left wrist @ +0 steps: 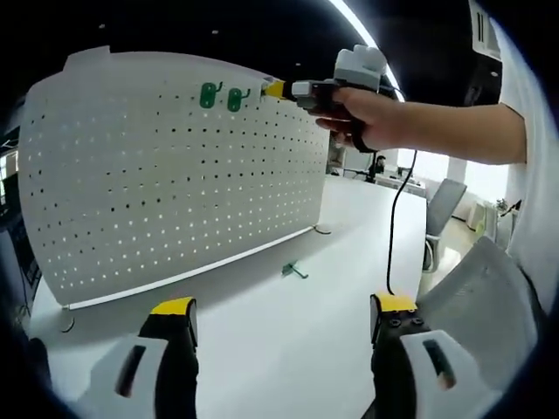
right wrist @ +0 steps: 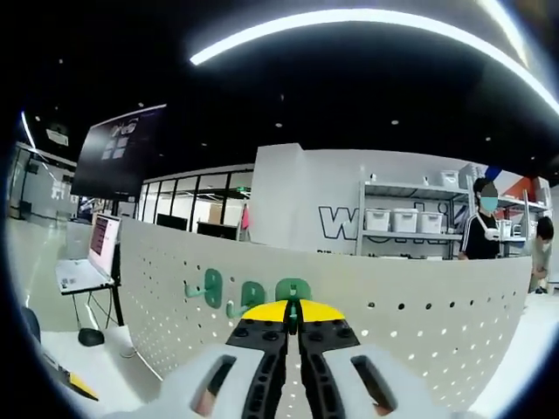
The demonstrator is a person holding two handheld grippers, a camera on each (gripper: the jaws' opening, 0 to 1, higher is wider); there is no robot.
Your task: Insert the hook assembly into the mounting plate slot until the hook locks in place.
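At the board's (left wrist: 175, 166) top edge, approx 12 o'clock in the right gripper view, the right gripper (right wrist: 293, 321) is clamped on a green hook (right wrist: 293, 292), pressing it at the holes beside two hooks already hung (right wrist: 212, 288) (right wrist: 251, 297). In the left gripper view the same gripper sits at 1 o'clock. Left gripper (left wrist: 284, 314) idles w/ jaws apart, holding nothing. A spare hook (left wrist: 294, 271) lies on the table (left wrist: 349, 218) near the board's foot. Judgement: hook looks light, stiff plastic, slippery & small; grip the flat back plate, not the curved prong, so the pegs stay free. The thin board may flex.
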